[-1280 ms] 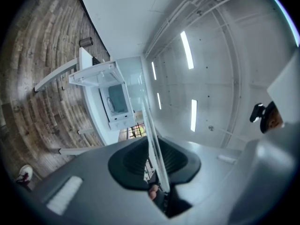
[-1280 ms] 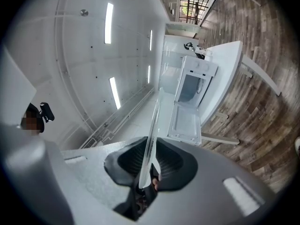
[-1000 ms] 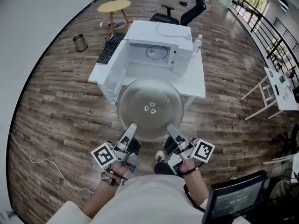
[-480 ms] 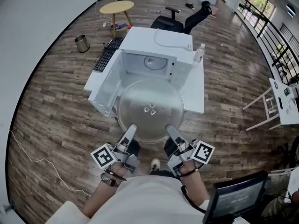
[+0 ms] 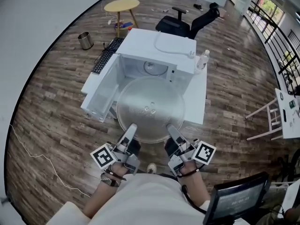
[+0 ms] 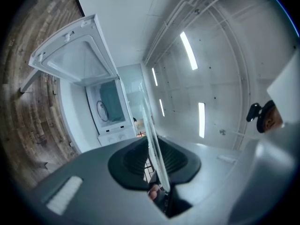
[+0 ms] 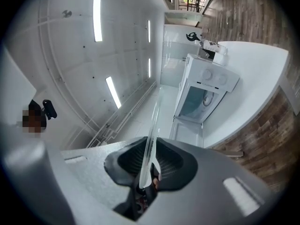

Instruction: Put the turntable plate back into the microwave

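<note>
1. As seen along its own jaws, the left gripper [image 6: 157,168] had them drawn in narrow on the near rim of the glass turntable plate [image 5: 150,108]. The dark ribbed pads [image 6: 133,163] pressed on either face of the thin edge.
2. The right gripper [image 7: 147,168] gripped the same way, its jaws nearly together with the plate's rim standing edge-on between the pads.
3. In the head view the left gripper met the rim at 7 o'clock and the right gripper at 5 o'clock. Both pointed toward 12 o'clock, about level with their tips slightly raised.
4. Each marker cube sat outboard of its gripper, the left one [image 5: 104,156] at 8 o'clock of the plate and the right one [image 5: 204,152] at 4 o'clock. The person's hands were tucked close to the torso at 6 o'clock.
5. The plate was held flat in the air between the person and the microwave [image 5: 159,55], outside the cavity. From the head view its far rim at 12 o'clock overlapped the oven's open front.
6. The microwave stood on a white table [image 5: 197,102] at 12 o'clock of the plate. Its door [image 5: 101,95] was swung open toward 9 o'clock, and a roller ring [image 5: 152,68] lay on the cavity floor.
7. A clear bottle [image 5: 202,60] stood at 3 o'clock of the microwave and a black keyboard [image 5: 104,55] lay at 9 o'clock. Farther off, a round wooden table [image 5: 122,5] was at 11 o'clock and an office chair [image 5: 187,25] at 1 o'clock.
</note>
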`<action>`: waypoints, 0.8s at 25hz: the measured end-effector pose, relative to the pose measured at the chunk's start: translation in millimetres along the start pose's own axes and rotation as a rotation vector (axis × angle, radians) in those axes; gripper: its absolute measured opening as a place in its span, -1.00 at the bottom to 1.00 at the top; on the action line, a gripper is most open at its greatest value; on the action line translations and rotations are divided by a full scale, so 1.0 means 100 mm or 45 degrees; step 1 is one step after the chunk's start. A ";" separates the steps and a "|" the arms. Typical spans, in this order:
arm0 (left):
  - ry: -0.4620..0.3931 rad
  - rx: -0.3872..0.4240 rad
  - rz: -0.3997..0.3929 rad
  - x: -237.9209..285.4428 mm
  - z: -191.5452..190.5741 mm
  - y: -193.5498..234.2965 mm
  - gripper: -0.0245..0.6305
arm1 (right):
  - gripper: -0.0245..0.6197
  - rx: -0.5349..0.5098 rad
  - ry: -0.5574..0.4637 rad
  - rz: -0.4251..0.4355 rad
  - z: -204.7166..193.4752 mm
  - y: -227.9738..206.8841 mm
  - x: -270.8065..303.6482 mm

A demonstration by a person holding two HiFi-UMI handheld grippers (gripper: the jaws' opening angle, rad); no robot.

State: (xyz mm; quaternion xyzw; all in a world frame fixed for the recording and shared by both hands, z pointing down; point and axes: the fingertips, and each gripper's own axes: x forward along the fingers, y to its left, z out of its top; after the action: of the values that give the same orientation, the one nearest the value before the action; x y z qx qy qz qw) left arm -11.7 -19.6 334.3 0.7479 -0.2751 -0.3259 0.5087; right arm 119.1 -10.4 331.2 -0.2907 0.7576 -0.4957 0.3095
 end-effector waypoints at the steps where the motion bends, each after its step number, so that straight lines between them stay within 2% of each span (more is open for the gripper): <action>1: -0.005 0.000 0.004 0.02 0.01 0.01 -0.72 | -0.75 0.003 0.004 0.003 0.03 -0.01 0.02; 9: -0.003 -0.006 0.013 0.14 0.05 0.05 -0.73 | -0.75 0.016 0.000 0.008 0.13 -0.06 0.09; 20: 0.031 -0.036 0.006 0.14 0.17 0.10 -0.72 | -0.75 0.037 -0.045 -0.015 0.07 -0.10 0.18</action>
State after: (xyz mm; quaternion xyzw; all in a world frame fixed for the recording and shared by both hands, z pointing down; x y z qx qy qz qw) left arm -16.2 -43.3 336.3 0.7439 -0.2661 -0.3193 0.5233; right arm 114.0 -30.9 334.9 -0.2995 0.7431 -0.5032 0.3239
